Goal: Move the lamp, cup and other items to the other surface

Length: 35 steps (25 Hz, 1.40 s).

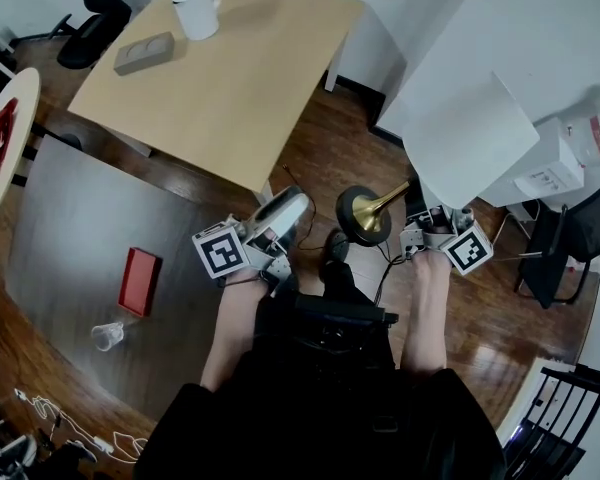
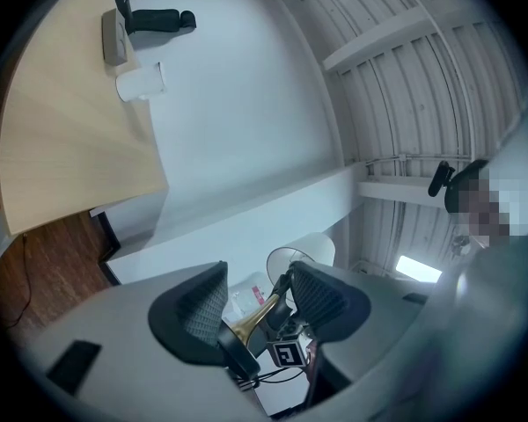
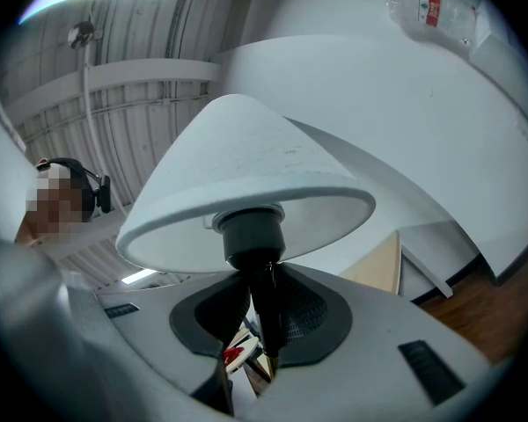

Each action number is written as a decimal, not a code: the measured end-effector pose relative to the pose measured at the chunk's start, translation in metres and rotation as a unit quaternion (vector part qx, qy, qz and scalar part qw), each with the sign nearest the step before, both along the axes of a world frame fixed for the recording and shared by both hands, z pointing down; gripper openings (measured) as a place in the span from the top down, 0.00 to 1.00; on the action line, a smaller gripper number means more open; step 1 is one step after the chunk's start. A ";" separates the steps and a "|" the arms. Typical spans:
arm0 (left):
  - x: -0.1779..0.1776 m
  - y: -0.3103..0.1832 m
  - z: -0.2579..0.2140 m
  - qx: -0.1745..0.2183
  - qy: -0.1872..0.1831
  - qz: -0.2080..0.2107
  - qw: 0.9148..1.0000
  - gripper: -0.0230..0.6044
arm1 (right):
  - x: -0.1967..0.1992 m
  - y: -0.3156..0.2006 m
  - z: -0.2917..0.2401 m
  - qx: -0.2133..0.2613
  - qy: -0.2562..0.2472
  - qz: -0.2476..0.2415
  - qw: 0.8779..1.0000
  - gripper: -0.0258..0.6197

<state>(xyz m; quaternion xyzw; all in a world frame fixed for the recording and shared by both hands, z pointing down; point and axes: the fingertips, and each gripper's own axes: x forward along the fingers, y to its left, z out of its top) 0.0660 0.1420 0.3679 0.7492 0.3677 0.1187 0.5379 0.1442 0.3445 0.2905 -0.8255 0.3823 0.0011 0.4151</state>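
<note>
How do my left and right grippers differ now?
The right gripper is shut on the lamp at its dark neck under the shade; the left gripper is open, nothing between its jaws. The right gripper carries the tilted lamp; the left gripper only points toward its base. Both are over the floor.

One lamp (image 1: 472,136), one cup (image 1: 107,335), one jug (image 1: 196,8)

tongs (image 3: 264,323) gripping lamp (image 3: 262,293) stem, shade (image 3: 246,165) above

Round table (image 1: 25,93) (ten o'clock) is cut off by the frame edge; upper stem of lamp (image 1: 475,133) is hidden behind its shade.
</note>
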 end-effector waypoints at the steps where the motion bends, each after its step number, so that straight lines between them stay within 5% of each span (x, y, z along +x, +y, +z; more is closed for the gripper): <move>1: 0.006 0.002 0.000 0.002 -0.001 -0.005 1.000 0.58 | 0.008 0.002 0.002 0.002 -0.001 -0.004 1.000 0.81; 20: 0.178 0.094 0.006 0.039 -0.027 -0.075 0.996 0.58 | 0.210 0.084 0.022 0.027 -0.012 -0.074 0.997 0.81; 35: 0.211 0.137 -0.014 0.063 -0.012 -0.092 0.994 0.59 | 0.241 0.119 0.012 0.043 0.008 -0.093 0.995 0.81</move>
